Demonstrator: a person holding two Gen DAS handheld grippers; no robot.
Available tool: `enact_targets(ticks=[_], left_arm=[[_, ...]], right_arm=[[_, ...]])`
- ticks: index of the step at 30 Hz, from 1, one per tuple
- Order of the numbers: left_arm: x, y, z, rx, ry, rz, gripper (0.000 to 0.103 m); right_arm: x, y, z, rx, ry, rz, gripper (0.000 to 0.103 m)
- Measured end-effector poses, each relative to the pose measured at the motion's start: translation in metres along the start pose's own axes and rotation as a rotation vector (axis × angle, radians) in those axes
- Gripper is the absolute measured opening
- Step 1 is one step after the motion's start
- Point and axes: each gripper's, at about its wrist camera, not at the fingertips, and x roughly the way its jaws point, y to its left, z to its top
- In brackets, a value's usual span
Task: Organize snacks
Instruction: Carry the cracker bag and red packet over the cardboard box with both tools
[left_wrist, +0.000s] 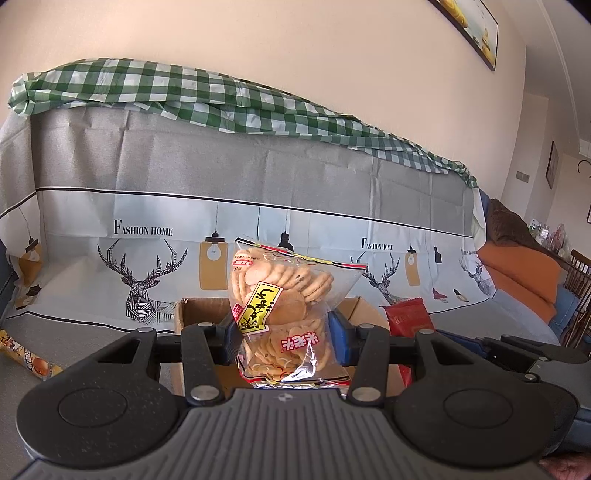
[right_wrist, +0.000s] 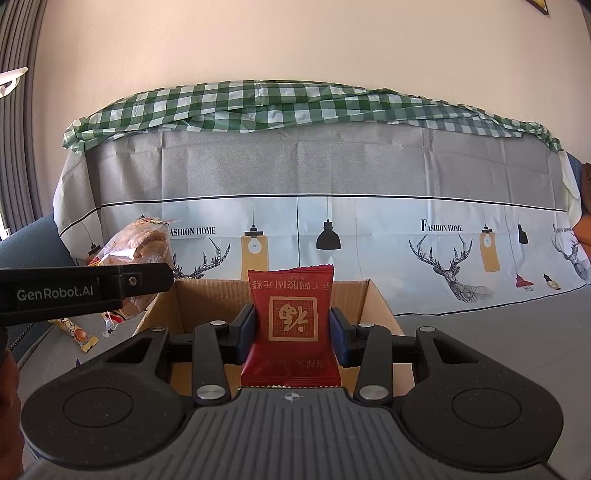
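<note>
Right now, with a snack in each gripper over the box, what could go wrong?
1. The cracker bag is pinched low in the left gripper and leans over its fingers; a tight squeeze could crack the crackers, or the slippery bag could slide out.
2. Both grippers head for one cardboard box. The left gripper sits close beside the right gripper, so they could bump.
3. If the red packet is released too early, it might land on the box's wall, not inside.

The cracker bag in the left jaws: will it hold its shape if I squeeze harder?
Probably not. The cracker bag is thin clear film, already crumpled where the left gripper pinches it, so it likely flexes. The round crackers inside look brittle and may crack. It seems light.
</note>
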Motion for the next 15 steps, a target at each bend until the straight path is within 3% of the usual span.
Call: enact_targets(ticks=[15], left_arm=[[-0.0011,-0.0013,0.0006,-0.022,-0.008,-0.008,0.053]], right_arm=[[0.0012,-0.0003,-0.0001,-0.013,0.001,0.005,0.044]])
